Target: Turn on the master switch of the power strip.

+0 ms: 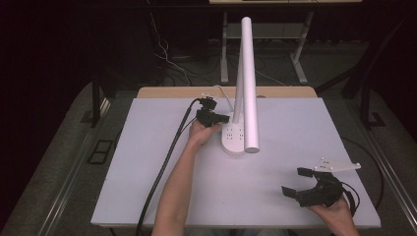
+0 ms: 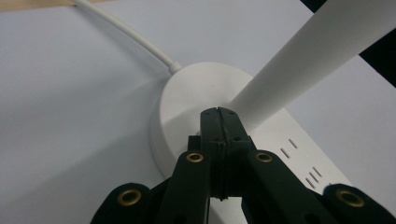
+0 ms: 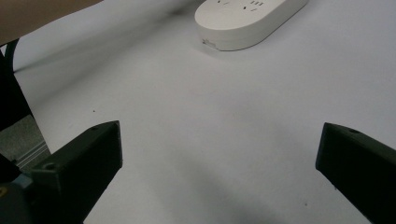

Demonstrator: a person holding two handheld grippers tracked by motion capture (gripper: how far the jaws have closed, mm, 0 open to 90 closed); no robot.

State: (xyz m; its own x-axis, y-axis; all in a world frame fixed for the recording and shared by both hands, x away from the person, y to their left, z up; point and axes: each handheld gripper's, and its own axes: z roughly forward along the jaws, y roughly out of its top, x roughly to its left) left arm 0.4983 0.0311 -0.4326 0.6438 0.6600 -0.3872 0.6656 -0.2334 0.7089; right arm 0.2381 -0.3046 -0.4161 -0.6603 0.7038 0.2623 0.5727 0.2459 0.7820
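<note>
A white desk lamp stands mid-table on an oval base (image 1: 233, 138) with socket slots, and its long white arm (image 1: 248, 73) rises and leans toward me. My left gripper (image 1: 223, 118) reaches in from the left with its jaws shut together. Its tips (image 2: 219, 113) rest on top of the base (image 2: 187, 98), right at the foot of the lamp arm (image 2: 303, 60), with nothing between them. My right gripper (image 1: 293, 181) hovers low over the table at the near right, open and empty. In its own view the right gripper (image 3: 219, 149) faces the base (image 3: 247, 18) from a distance.
The lamp's white cord (image 2: 126, 32) runs off the far edge of the white tabletop (image 1: 147, 162). A black cable (image 1: 167, 157) trails from the left gripper along the forearm to the near edge. Dark floor, table legs and loose wires lie beyond.
</note>
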